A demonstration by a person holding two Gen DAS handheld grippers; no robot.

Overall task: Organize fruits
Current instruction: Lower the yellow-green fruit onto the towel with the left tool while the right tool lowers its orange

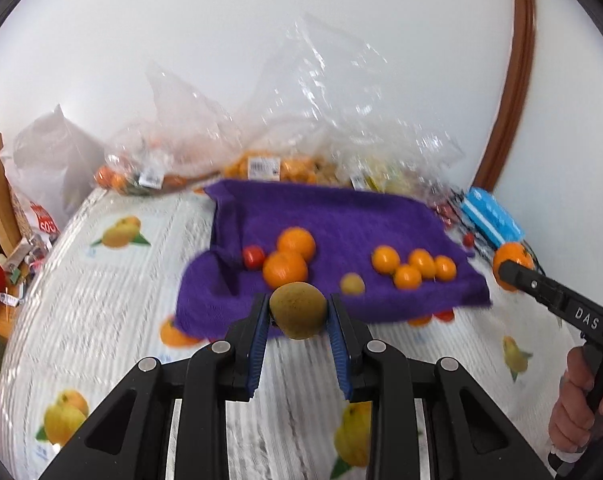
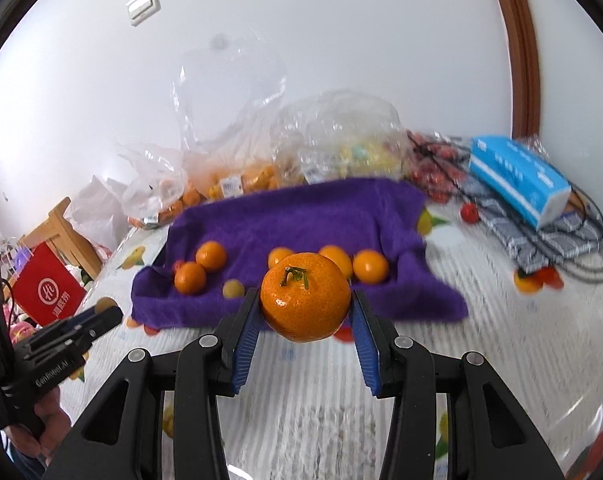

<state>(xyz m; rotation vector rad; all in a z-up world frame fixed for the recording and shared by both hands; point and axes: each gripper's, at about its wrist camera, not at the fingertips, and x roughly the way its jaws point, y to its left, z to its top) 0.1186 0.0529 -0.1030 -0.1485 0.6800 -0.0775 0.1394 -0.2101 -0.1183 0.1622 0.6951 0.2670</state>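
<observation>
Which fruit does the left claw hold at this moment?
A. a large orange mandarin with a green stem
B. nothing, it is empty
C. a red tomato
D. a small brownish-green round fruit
D: in the left wrist view, the left claw is closed on a small brownish-green fruit, while the mandarin with the stem sits in the right claw.

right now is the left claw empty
No, the left claw is shut on a brownish-green fruit between its blue pads.
</observation>
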